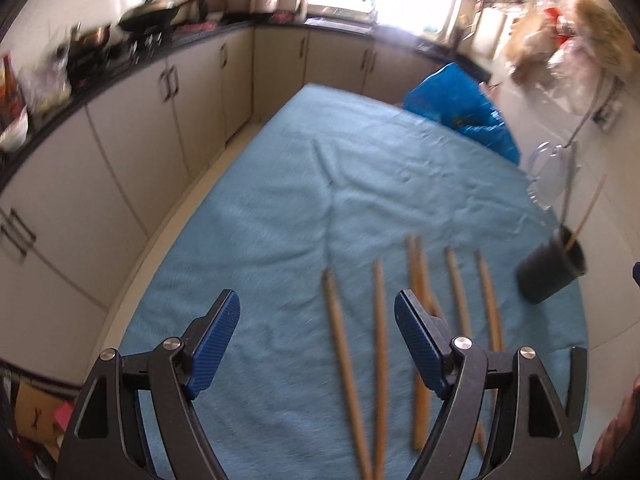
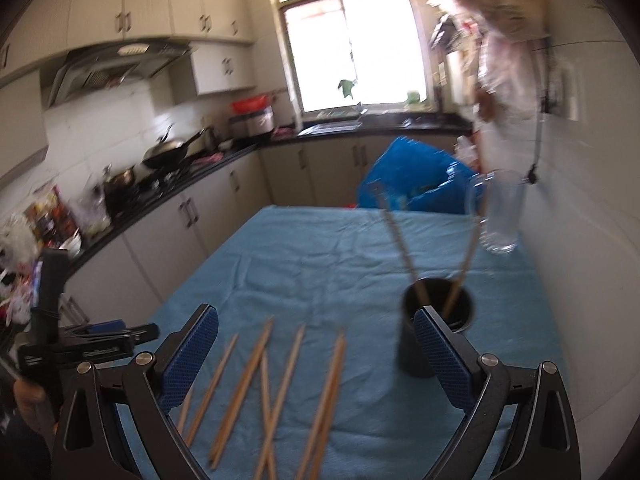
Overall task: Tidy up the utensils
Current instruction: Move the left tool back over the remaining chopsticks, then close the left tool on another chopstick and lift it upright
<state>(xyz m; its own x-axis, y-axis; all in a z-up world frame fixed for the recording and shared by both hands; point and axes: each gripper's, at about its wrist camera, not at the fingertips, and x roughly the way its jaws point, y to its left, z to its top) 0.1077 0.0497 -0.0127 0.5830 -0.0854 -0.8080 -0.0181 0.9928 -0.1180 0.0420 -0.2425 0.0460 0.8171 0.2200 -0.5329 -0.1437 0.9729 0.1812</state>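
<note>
Two grippers hang over the blue cloth (image 1: 280,200), each with its jaws spread wide and nothing between them. The left gripper (image 1: 316,340) sits nearest in its own view, blue ribbed pads apart, and the loose chopsticks (image 1: 378,340) lie on the cloth just ahead of it and to its right, roughly side by side, some running under its right finger. The right gripper (image 2: 316,356) is likewise released. Its view shows the chopsticks (image 2: 280,384) fanned and partly crossing one another on the cloth (image 2: 320,256) between its fingers, a crossing the blurred left view does not make plain.

Beyond the chopsticks to the right stands the black cup (image 2: 438,332), upright on the cloth, with two chopsticks leaning out of it in a V; the right finger overlaps its near side. From the left wrist the cup (image 1: 550,270) appears at the cloth's right edge, well apart from the left gripper. Only the right view shows the left gripper's body at its left edge.

Farther back than the cup stands a clear glass jug (image 2: 500,212), then a blue bag (image 2: 416,180) at the cloth's far end. Behind these are the dark counter (image 2: 168,184) with a wok (image 2: 166,154) and the bright window (image 2: 352,48).
</note>
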